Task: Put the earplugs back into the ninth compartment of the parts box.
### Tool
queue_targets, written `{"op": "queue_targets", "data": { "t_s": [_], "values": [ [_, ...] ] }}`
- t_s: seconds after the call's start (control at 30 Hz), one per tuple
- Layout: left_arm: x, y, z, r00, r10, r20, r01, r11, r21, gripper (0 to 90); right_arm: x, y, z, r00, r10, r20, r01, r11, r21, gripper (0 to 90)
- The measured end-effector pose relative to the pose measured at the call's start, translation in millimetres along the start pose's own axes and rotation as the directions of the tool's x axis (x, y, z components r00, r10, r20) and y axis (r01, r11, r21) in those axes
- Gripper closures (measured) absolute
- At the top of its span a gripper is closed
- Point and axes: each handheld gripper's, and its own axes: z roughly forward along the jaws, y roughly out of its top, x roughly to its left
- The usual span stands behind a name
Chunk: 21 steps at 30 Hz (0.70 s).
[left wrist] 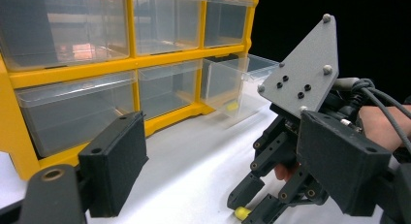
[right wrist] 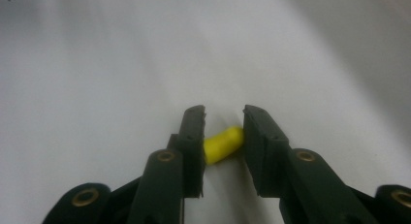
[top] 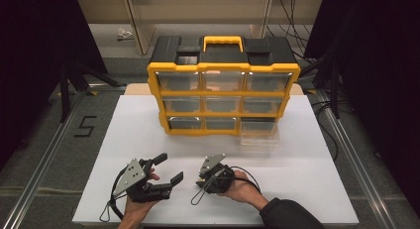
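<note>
A small yellow piece (right wrist: 223, 144) lies on the white table (top: 148, 135). My right gripper (right wrist: 224, 115) points down at it with its jaws closed against both of its ends. In the left gripper view the same yellow piece (left wrist: 241, 213) shows at the tips of the right gripper (left wrist: 245, 204). My left gripper (top: 170, 168) rests at the front left of the table, open, with nothing between its jaws. In the high view the right gripper (top: 201, 182) is just to its right.
A yellow and black organizer (top: 223, 97) with clear drawers stands at the back of the table. Its bottom right drawer (top: 258, 140) is pulled out, and another yellow piece (left wrist: 232, 106) lies inside. Dark floor and metal rails flank the table.
</note>
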Motion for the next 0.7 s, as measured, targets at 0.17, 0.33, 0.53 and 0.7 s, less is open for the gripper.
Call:
{"op": "queue_targets", "data": {
  "t_s": [0.17,0.33,0.53,0.7],
  "values": [
    [0.0,0.1,-0.3,1.0,0.001,0.0,-0.001,1.0,-0.001,17.9,-2.3,1.4,-4.7,1.0,0.001,-0.003,-0.001,1.0,-0.017,72.1],
    [-0.1,0.1,-0.2,1.0,0.001,0.0,-0.001,1.0,-0.001,17.9,-10.4,5.9,-21.2,0.9995,0.028,0.015,-0.026,0.997,-0.075,72.2],
    [0.0,0.1,-0.1,1.0,0.0,-0.001,0.0,1.0,-0.001,17.9,-17.9,9.3,-36.4,0.9985,0.046,0.03,-0.042,0.992,-0.12,72.0],
    [-0.1,0.1,-0.2,1.0,0.002,-0.002,-0.002,1.0,0.001,17.9,-24.7,12.7,-53.1,0.9971,0.064,0.041,-0.056,0.984,-0.17,71.8]
  ]
}}
